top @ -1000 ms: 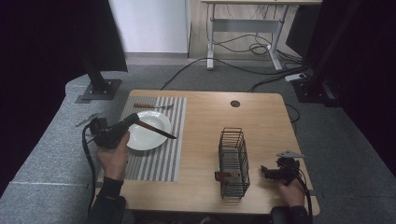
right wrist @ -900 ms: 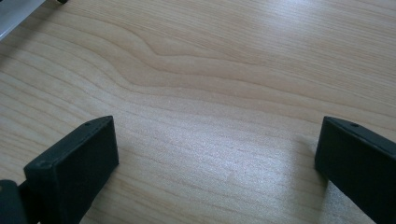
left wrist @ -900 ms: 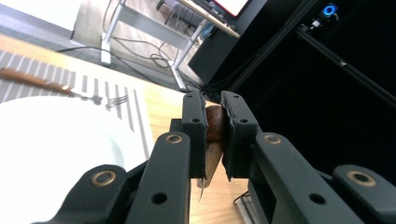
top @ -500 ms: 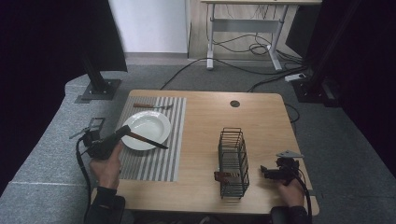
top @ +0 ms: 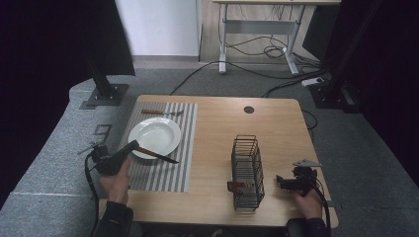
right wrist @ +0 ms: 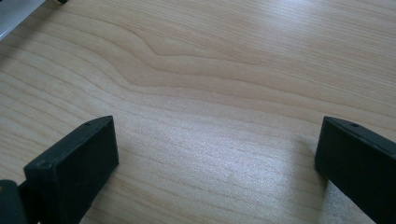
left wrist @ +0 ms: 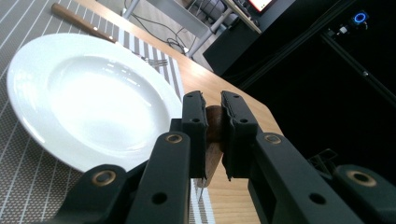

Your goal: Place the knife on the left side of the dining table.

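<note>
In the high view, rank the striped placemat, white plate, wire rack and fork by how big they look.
1. Striped placemat
2. White plate and wire rack: too alike to rank, and the rack stands taller, nearer the camera
3. Fork

I see a small round hole (top: 248,109) in the table (top: 276,128) near its far edge. Past that edge stands a white panel (top: 158,27) and a pale desk frame (top: 257,25), with loose cables (top: 257,49) on the floor beneath it. Off the table's far right corner lies a power strip (top: 314,81). Off the far left corner I see a black stand base (top: 104,95) on grey carpet (top: 346,148).
</note>
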{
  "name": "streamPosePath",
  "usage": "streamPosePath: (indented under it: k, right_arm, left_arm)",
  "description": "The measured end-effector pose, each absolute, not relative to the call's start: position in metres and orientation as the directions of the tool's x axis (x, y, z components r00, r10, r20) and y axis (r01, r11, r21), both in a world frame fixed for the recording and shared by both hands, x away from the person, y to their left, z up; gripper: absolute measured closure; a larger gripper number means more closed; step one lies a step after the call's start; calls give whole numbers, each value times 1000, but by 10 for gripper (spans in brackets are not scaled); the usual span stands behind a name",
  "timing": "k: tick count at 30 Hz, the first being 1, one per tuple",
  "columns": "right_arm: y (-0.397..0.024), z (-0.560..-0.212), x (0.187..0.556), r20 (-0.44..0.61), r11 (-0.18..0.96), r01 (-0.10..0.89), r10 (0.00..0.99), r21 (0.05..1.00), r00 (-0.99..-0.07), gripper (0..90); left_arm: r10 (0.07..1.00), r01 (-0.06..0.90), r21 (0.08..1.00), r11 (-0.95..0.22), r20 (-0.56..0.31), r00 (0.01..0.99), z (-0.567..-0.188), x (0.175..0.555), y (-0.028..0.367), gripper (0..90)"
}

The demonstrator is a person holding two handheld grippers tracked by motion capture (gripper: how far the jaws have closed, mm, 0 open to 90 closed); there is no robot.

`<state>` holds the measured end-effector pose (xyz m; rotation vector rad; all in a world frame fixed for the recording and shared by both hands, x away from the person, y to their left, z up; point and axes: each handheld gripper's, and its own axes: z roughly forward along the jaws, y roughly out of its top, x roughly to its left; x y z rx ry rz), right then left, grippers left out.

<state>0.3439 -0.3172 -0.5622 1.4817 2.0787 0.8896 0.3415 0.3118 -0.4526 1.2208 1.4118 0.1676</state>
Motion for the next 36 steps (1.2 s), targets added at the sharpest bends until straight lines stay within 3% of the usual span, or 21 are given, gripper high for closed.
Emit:
streamPosePath:
  k: [14,36]
  right_arm:
    - [-317,-562,344,17,221,663,943,715,-333,0]
    - [-317,-562,344,17,221,663,943,715,-333,0]
  left_arm:
    - [708,563,691,454,-663,244,-472,344,319,804]
    - [816,559,752,350,-538,213,-490,341,332,719]
